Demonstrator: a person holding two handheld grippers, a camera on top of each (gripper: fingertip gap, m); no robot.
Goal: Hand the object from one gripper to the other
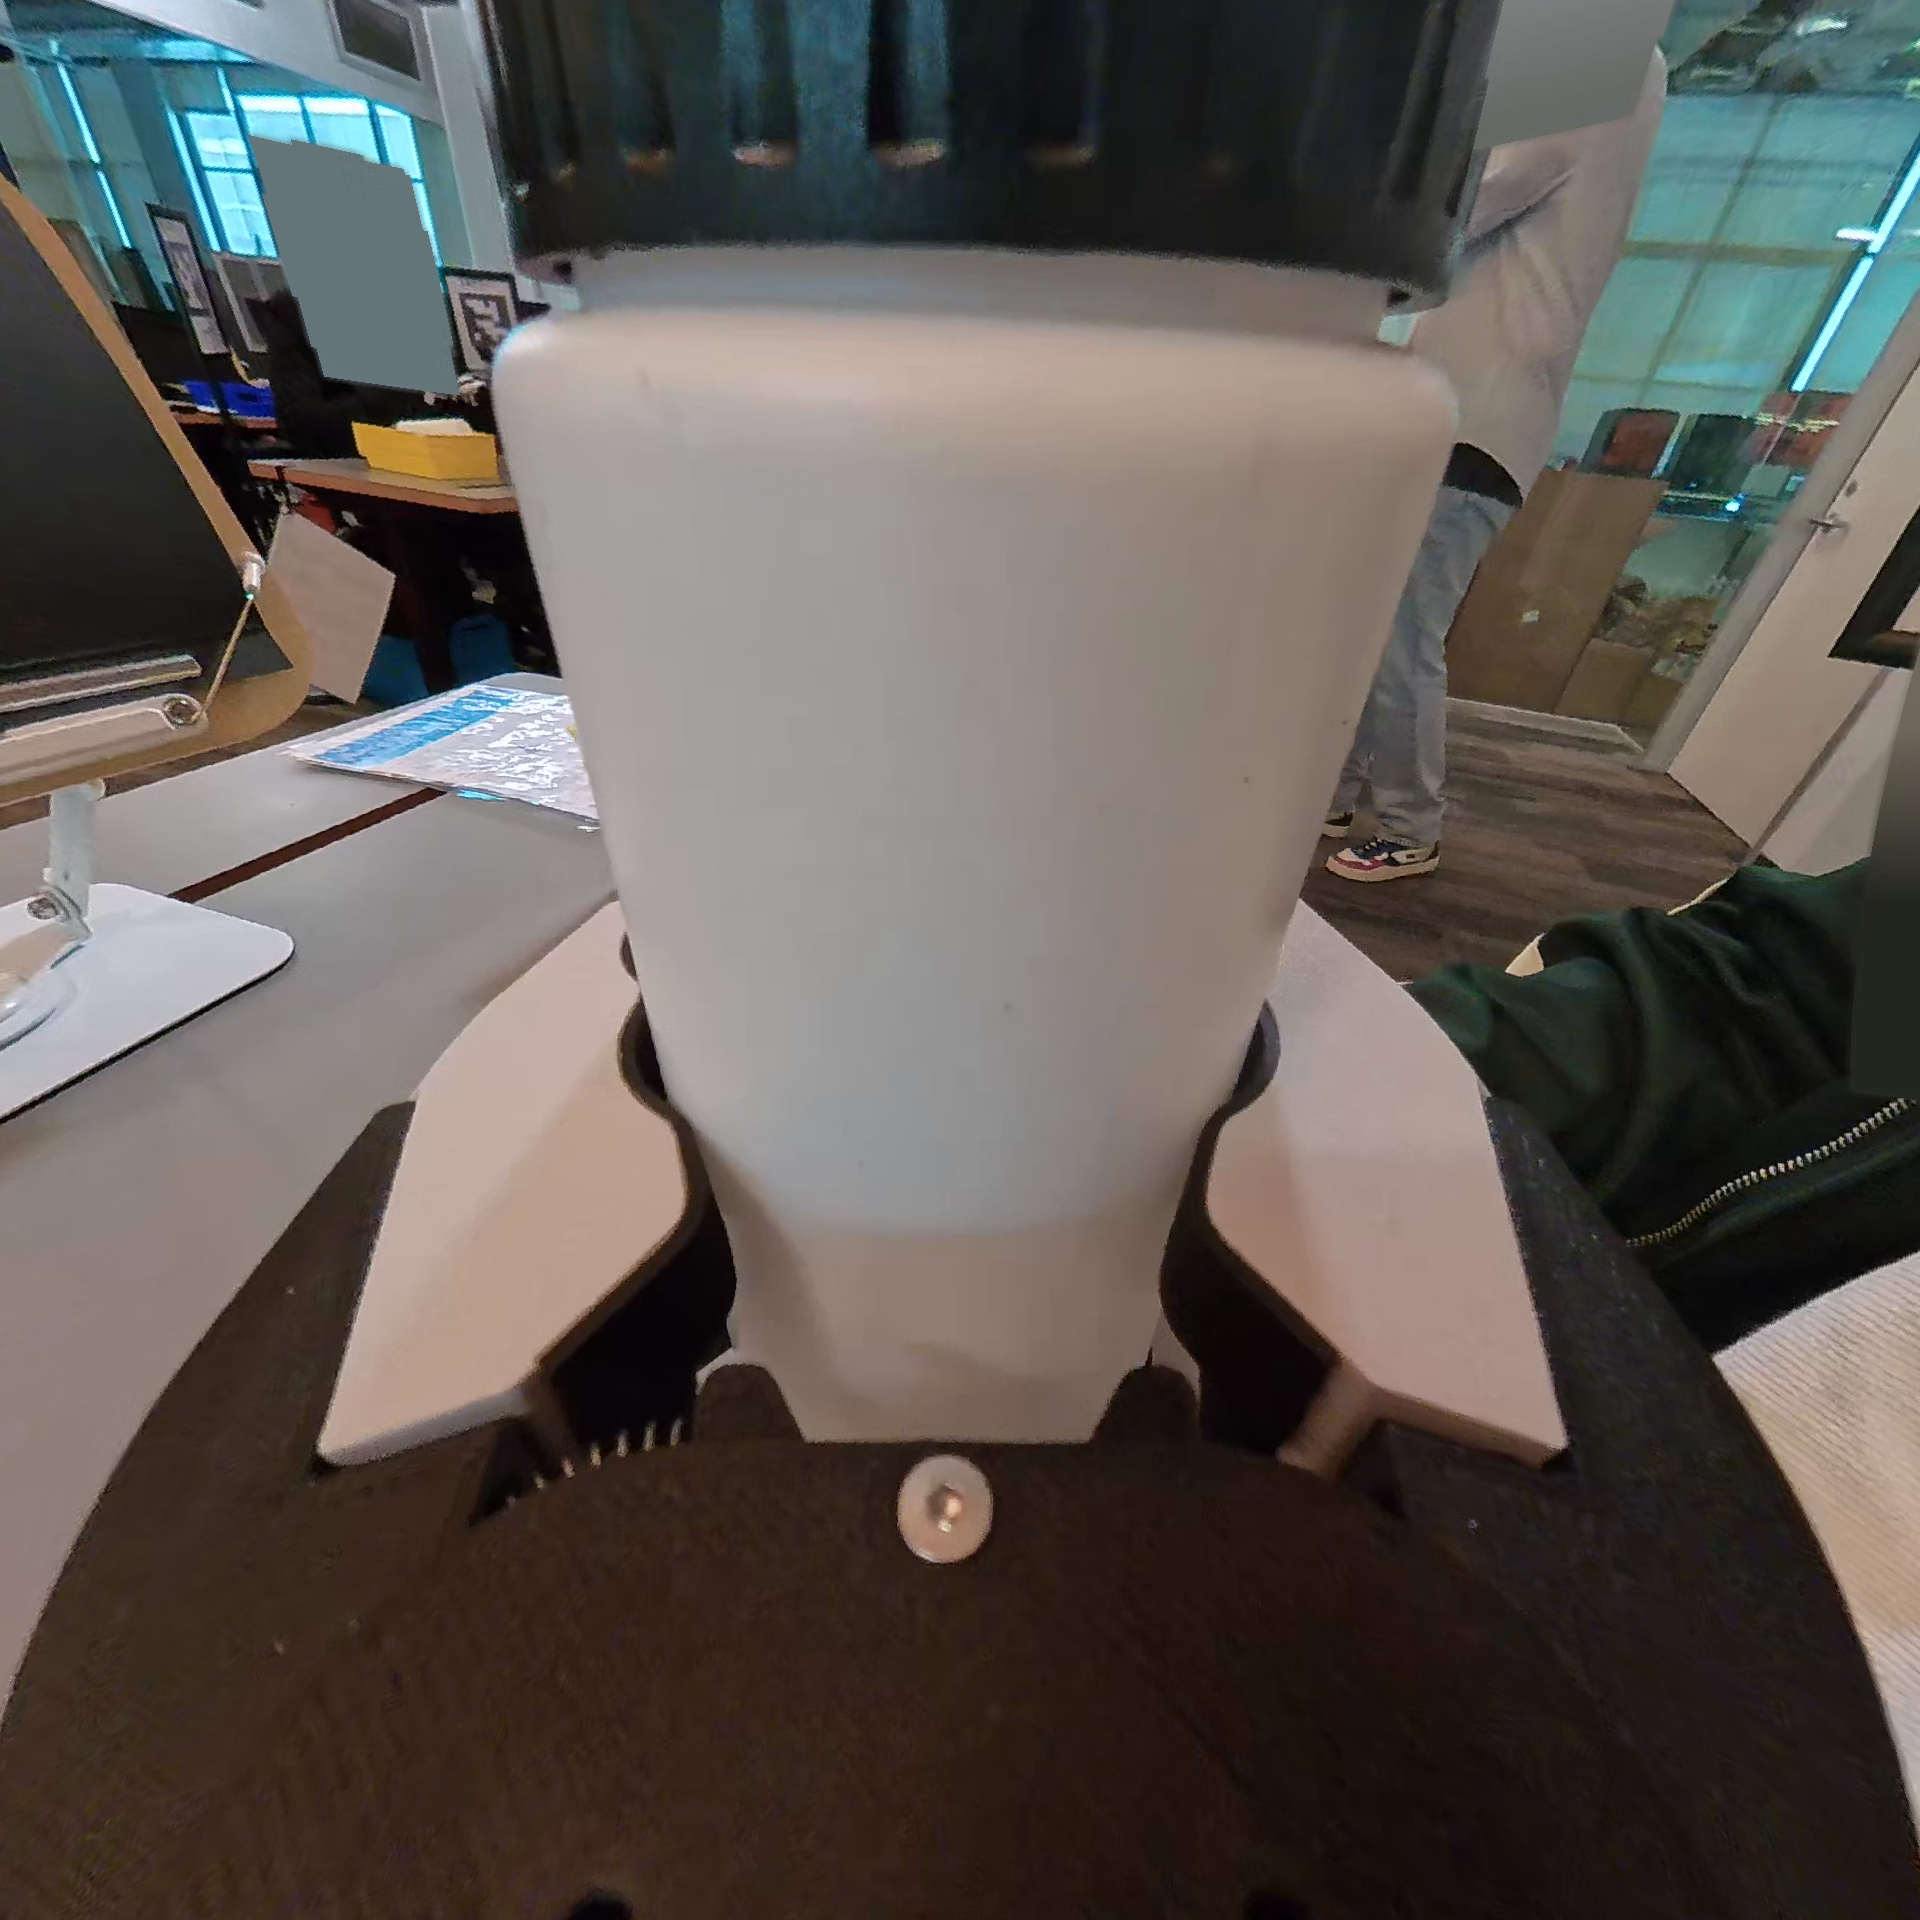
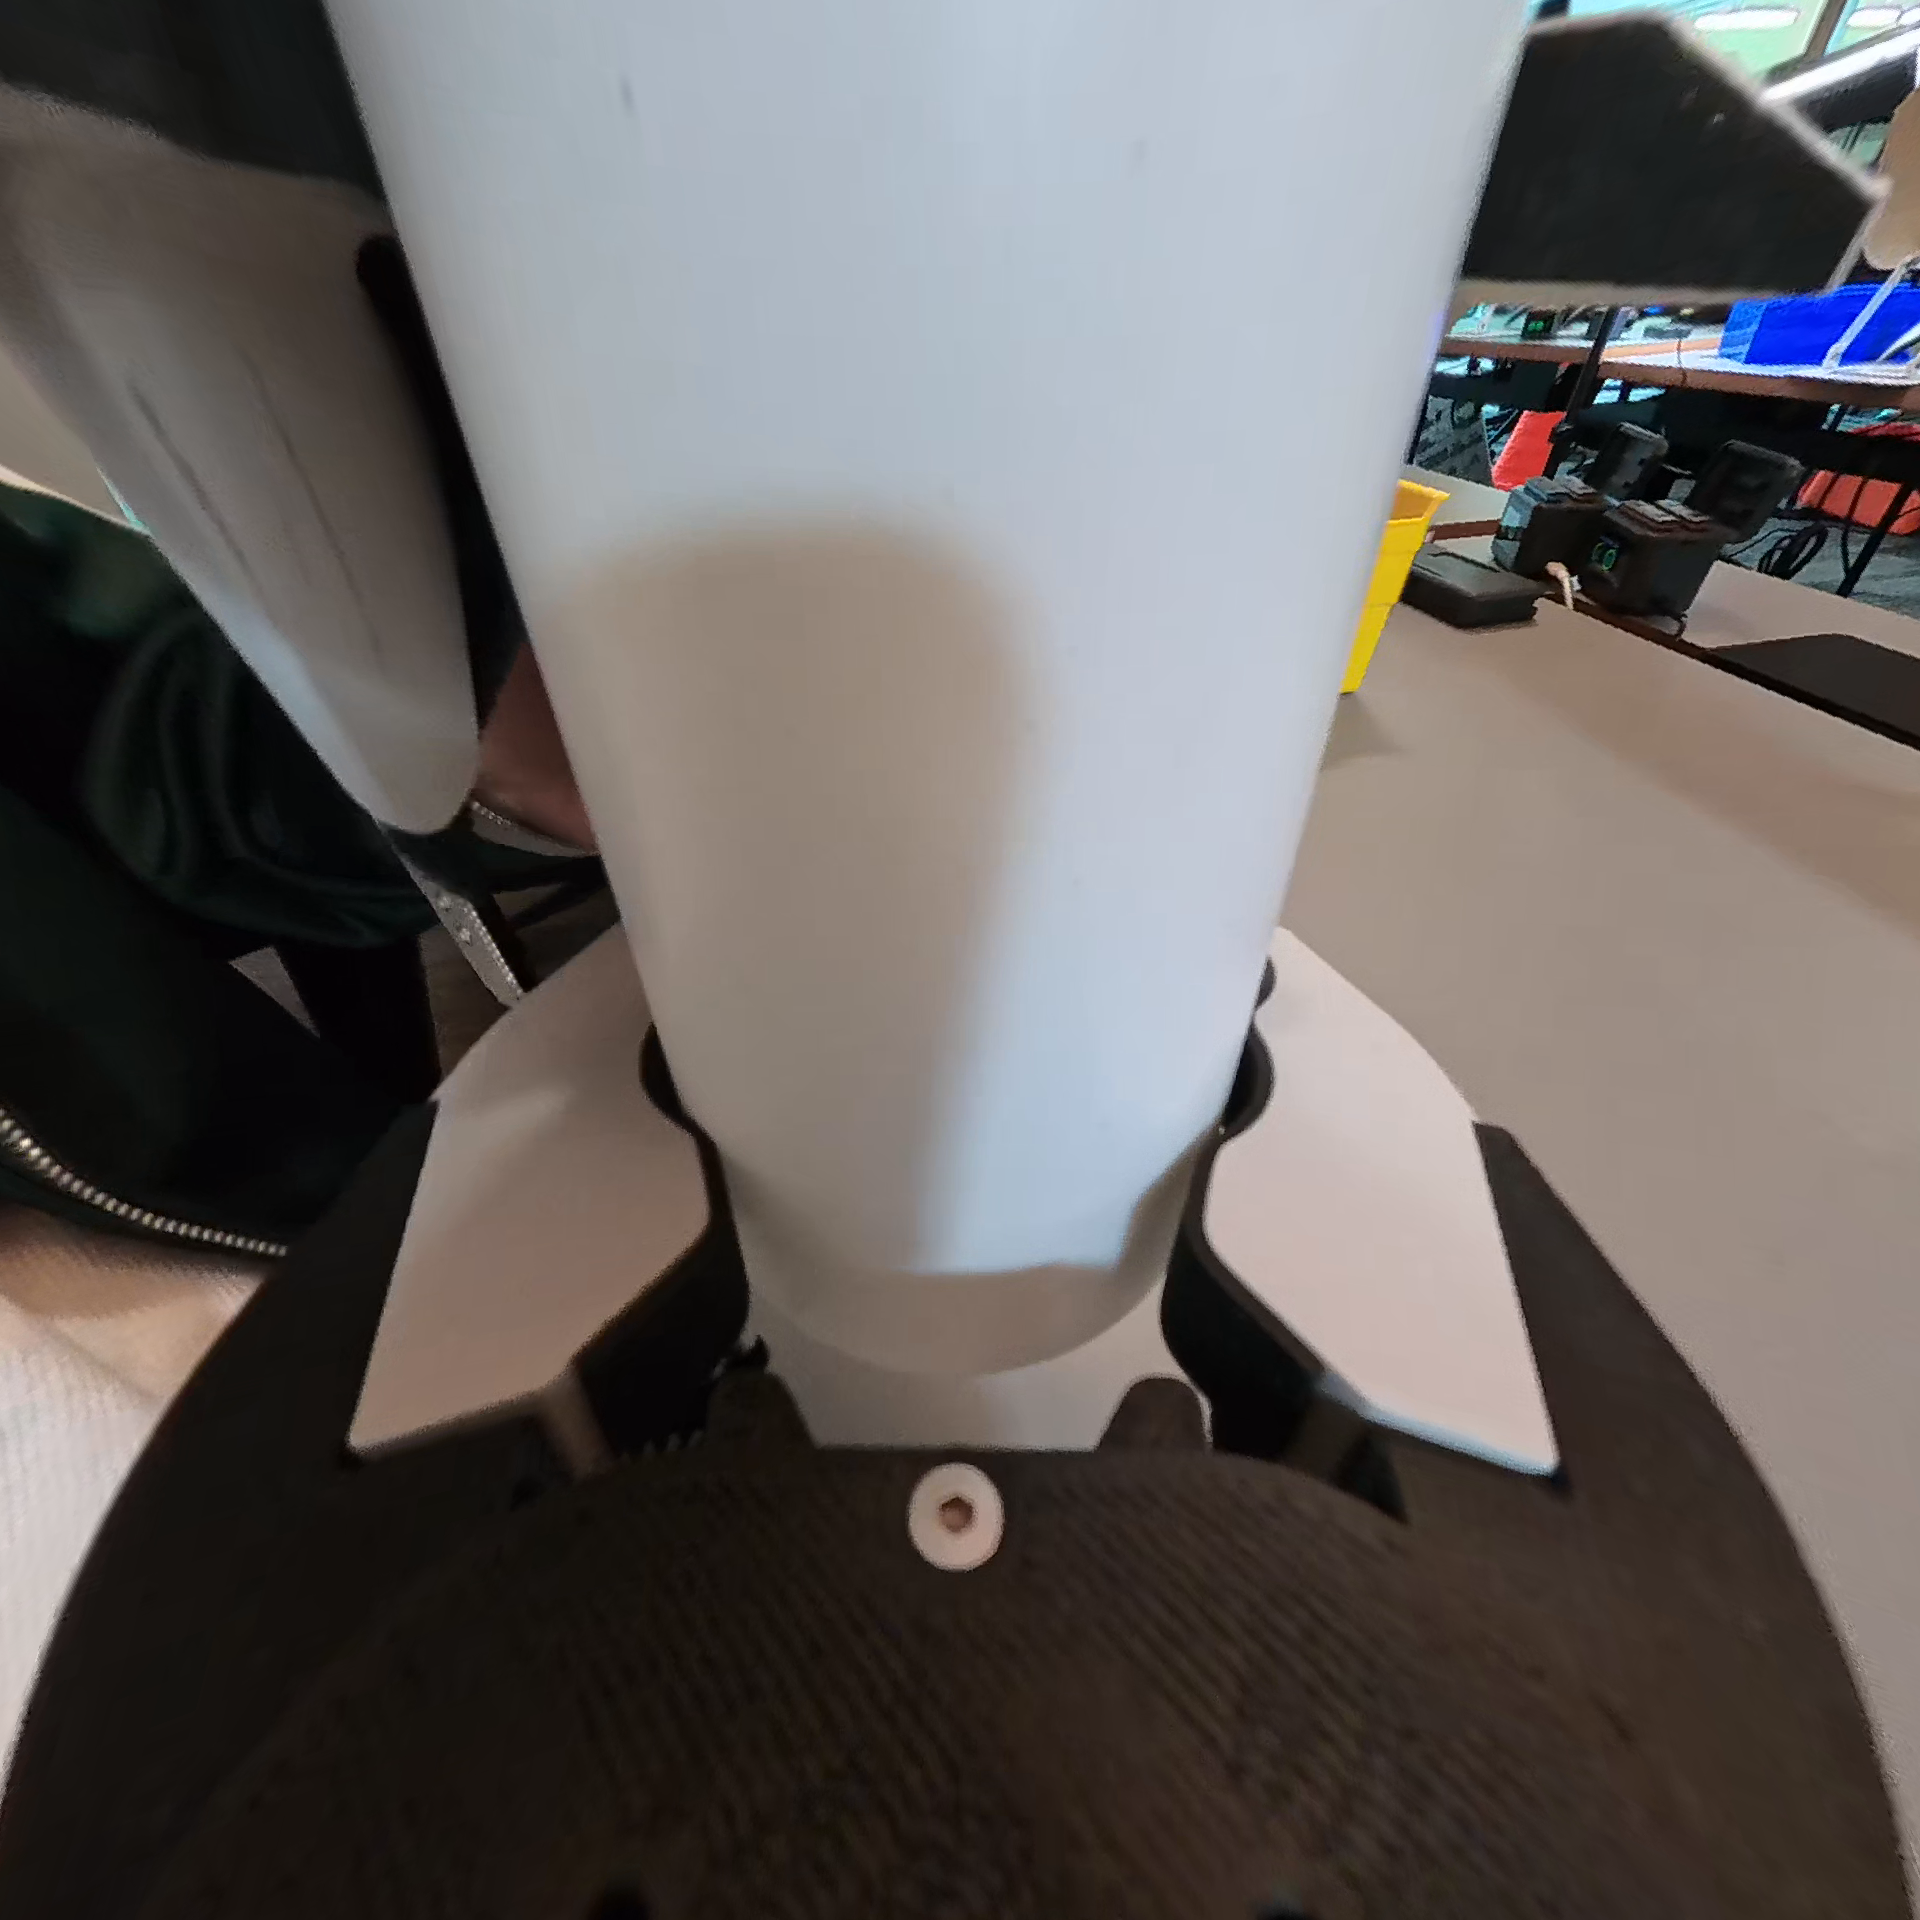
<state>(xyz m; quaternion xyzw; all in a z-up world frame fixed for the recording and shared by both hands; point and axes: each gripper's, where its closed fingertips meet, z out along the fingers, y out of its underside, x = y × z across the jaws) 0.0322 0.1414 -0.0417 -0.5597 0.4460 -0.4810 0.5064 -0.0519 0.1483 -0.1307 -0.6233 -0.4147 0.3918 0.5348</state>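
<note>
Our left gripper (image 1: 951, 1049) and right gripper (image 2: 956, 1049) both have their jaws clamped on the white bottle (image 1: 956, 727), held clear above the table (image 1: 312, 987). Its long axis runs straight ahead from each, with the dark cap (image 1: 977, 156) far from the left.

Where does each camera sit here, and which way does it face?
Left wrist view: on the left gripper, looking forward along its white fingers at the white bottle and its dark cap; a green sleeve shows at right.
Right wrist view: on the right gripper, facing the same bottle's body; the left gripper's finger shows at upper left.
Shared: the bottle, the grey table.
</note>
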